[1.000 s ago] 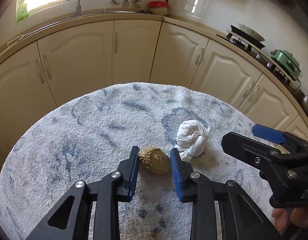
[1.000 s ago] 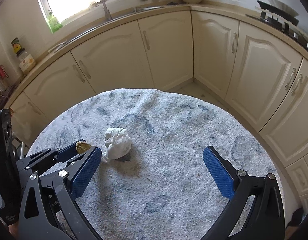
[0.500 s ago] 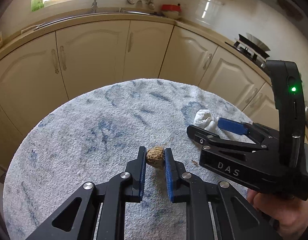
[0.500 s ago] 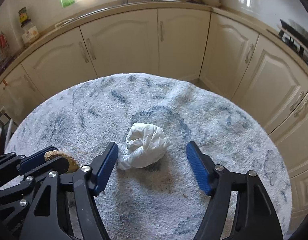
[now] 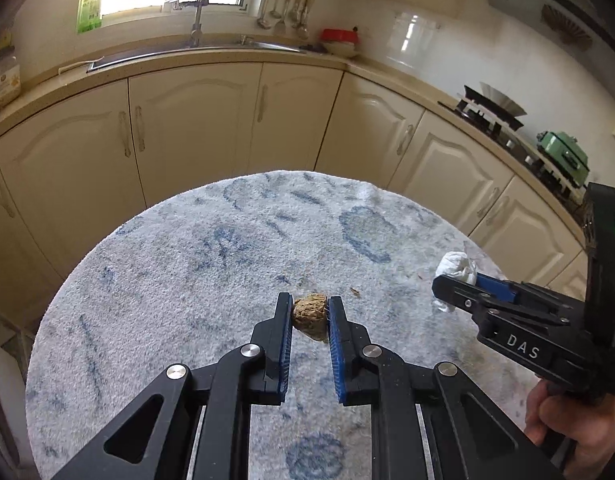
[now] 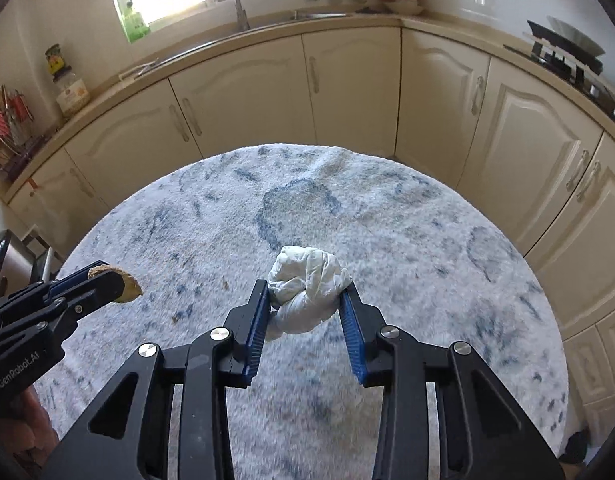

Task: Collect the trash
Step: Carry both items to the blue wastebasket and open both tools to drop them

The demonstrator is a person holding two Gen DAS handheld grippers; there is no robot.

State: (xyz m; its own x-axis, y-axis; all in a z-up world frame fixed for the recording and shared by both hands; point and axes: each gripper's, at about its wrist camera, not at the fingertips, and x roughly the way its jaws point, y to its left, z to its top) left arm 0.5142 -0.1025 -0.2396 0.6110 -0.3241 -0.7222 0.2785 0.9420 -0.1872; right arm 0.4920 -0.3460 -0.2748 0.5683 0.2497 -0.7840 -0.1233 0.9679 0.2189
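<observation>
My left gripper is shut on a brown crumbly lump and holds it above the round table's white-and-blue fluffy cover. In the right wrist view that left gripper hangs at the left with the brown lump sticking out of its tips. My right gripper is closing its jaws on a crumpled white paper wad, and both blue pads touch its sides. From the left wrist view the right gripper shows at the right edge with the white wad at its tips.
Small brown crumbs lie on the cover. Cream kitchen cabinets curve behind the table, with a sink under the window and a stove to the right. A person's hand grips the right tool.
The left gripper has closed on the brown lump and lifted it up and to the left. The right gripper swung over the white wad and its wide jaws have closed in on it.
</observation>
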